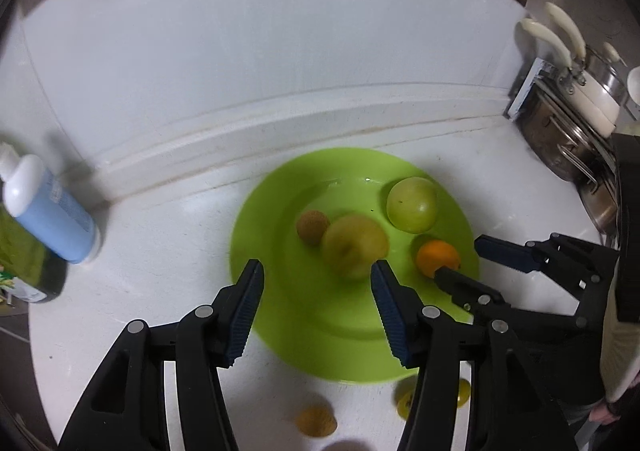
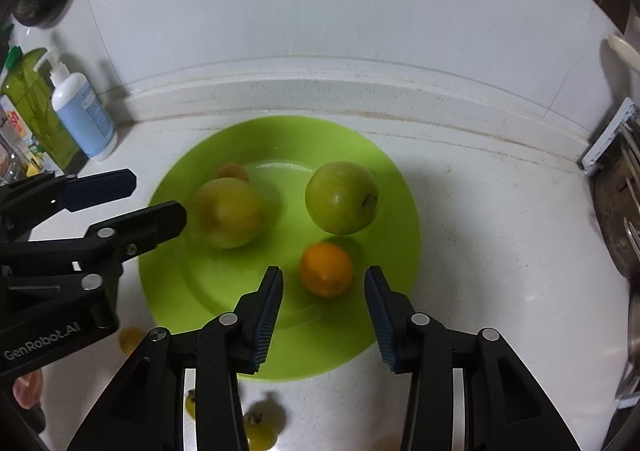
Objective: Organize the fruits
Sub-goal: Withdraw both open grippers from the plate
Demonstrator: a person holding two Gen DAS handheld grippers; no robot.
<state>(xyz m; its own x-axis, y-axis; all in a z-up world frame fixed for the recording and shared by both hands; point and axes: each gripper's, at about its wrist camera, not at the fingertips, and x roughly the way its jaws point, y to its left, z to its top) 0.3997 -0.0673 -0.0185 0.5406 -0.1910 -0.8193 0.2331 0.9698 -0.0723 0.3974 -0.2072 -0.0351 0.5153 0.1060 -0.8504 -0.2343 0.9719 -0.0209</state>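
A lime-green plate (image 1: 280,311) (image 2: 192,311) lies on the white counter. On it are a green apple (image 1: 411,204) (image 2: 341,197), a blurred yellow-green apple (image 1: 354,245) (image 2: 228,211), an orange (image 1: 437,257) (image 2: 326,269) and a small brown fruit (image 1: 313,226) (image 2: 233,172). My left gripper (image 1: 316,283) (image 2: 158,197) is open and empty above the plate, just in front of the blurred apple. My right gripper (image 2: 323,289) (image 1: 464,261) is open and empty, its fingers either side of the orange.
Small yellow fruits (image 1: 316,421) (image 2: 260,427) lie on the counter in front of the plate. A blue pump bottle (image 1: 48,211) (image 2: 82,119) and a green bottle (image 2: 36,111) stand at the left. Steel pots (image 1: 568,131) sit at the right by the wall.
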